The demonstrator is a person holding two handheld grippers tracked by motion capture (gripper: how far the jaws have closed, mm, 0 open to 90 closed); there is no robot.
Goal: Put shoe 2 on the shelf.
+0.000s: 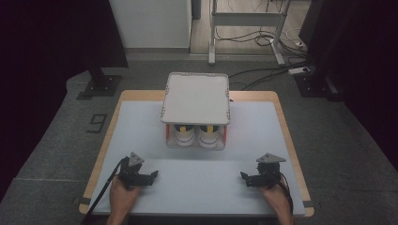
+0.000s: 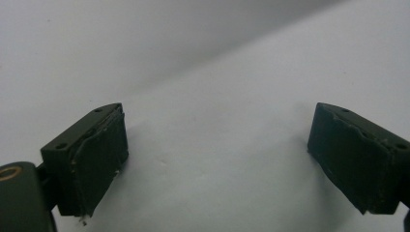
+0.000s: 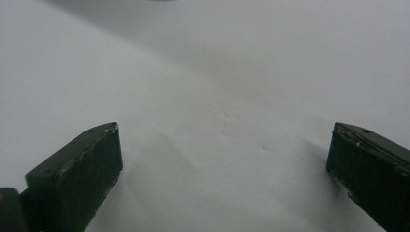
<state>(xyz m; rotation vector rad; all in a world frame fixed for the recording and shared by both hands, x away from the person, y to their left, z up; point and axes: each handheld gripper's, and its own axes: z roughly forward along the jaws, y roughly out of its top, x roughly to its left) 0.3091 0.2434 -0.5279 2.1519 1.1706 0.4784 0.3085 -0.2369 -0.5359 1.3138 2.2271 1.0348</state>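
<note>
A clear box with a white lid [image 1: 195, 97] stands at the middle back of the white mat. Two white cups [image 1: 185, 135] with dark and yellow marks show through its front wall. My left gripper [image 1: 154, 175] rests low on the mat at the front left, held by a hand, open, nothing between its jaws. My right gripper [image 1: 243, 176] rests at the front right, also open and empty, pointing toward the left one. In the left gripper view the gripper [image 2: 217, 140] stands wide over bare mat. The right gripper [image 3: 225, 154] looks the same in its own view.
The white mat [image 1: 197, 180] covers a wooden table [image 1: 280, 103]. Beyond the table lie grey floor, cables, a metal stand [image 1: 246, 28] and dark curtains. A cable trails from the left gripper off the front edge.
</note>
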